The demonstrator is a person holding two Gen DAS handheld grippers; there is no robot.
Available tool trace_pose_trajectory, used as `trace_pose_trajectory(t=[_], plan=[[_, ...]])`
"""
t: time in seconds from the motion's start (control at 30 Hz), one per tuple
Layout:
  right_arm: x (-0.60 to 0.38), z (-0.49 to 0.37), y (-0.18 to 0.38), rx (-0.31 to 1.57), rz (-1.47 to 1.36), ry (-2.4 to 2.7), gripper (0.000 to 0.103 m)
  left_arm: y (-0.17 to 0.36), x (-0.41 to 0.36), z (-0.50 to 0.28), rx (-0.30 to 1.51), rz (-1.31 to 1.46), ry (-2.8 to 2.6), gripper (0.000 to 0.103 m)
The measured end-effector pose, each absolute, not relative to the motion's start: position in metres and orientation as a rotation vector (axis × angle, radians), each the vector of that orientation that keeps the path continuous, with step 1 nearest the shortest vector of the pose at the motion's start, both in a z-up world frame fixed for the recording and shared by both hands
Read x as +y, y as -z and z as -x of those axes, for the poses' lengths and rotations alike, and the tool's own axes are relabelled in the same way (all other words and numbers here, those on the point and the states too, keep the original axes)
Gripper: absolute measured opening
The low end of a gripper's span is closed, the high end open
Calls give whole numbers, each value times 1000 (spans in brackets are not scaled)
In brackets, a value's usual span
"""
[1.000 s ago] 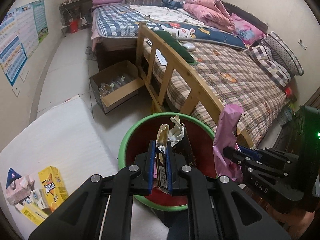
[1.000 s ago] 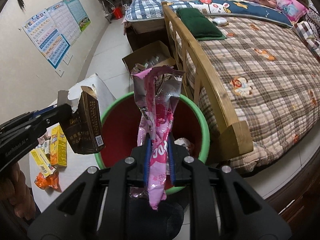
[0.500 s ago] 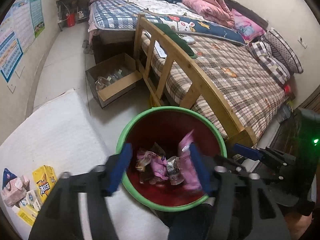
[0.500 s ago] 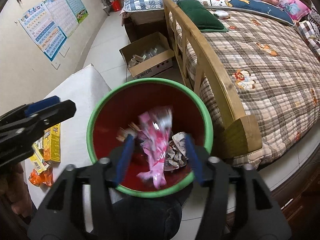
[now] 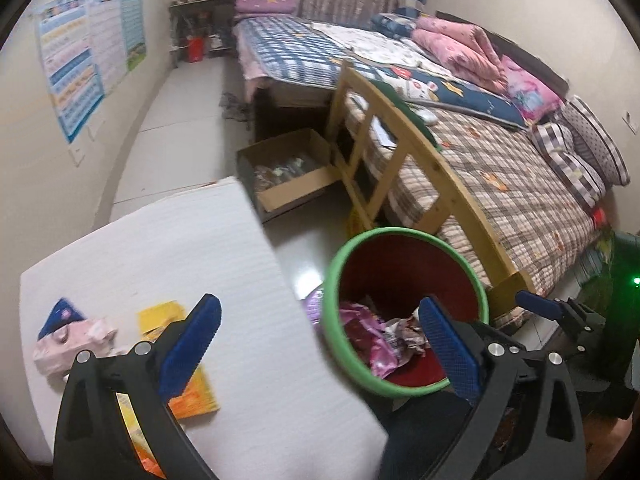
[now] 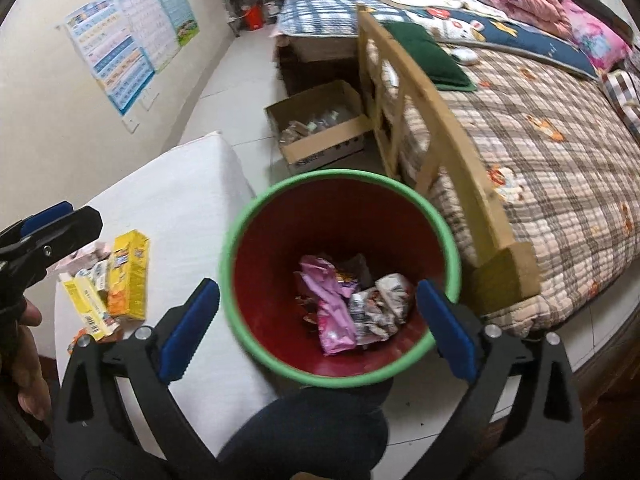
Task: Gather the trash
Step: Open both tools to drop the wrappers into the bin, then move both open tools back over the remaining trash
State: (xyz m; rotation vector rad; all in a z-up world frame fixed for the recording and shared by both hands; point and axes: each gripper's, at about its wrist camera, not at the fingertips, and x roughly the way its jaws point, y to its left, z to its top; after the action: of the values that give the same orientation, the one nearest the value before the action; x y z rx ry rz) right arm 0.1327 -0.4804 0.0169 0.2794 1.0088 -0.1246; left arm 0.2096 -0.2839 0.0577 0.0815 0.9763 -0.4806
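A red bin with a green rim (image 6: 444,228) (image 5: 334,264) stands on the floor between the white table and the bed. Inside lie a pink wrapper (image 6: 334,304), a dark carton and crumpled wrappers (image 5: 380,336). My right gripper (image 6: 318,322) is open and empty above the bin. My left gripper (image 5: 320,344) is open and empty, over the table edge beside the bin; it also shows at the left of the right wrist view (image 6: 48,236). On the table lie yellow boxes (image 6: 128,276) (image 5: 160,316), a pink tissue pack (image 5: 72,344) and orange wrappers (image 5: 192,400).
A wooden bed frame (image 6: 440,136) with a plaid quilt stands right of the bin. An open cardboard box (image 6: 320,128) of items sits on the floor behind it. The white table (image 5: 180,248) fills the left. A knee in dark trousers (image 6: 312,432) is below the bin.
Both grippers opened and dropped their loads: the dark carton and the pink wrapper fell into the bin. The left gripper then swung left toward the table.
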Motion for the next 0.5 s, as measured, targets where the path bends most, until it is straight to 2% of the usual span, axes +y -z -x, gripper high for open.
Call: trace_pose_trajectory(t=[0.5], plan=[[-360, -147, -23, 1018, -174, -76, 98, -50, -115, -181, 991, 47, 245, 95]])
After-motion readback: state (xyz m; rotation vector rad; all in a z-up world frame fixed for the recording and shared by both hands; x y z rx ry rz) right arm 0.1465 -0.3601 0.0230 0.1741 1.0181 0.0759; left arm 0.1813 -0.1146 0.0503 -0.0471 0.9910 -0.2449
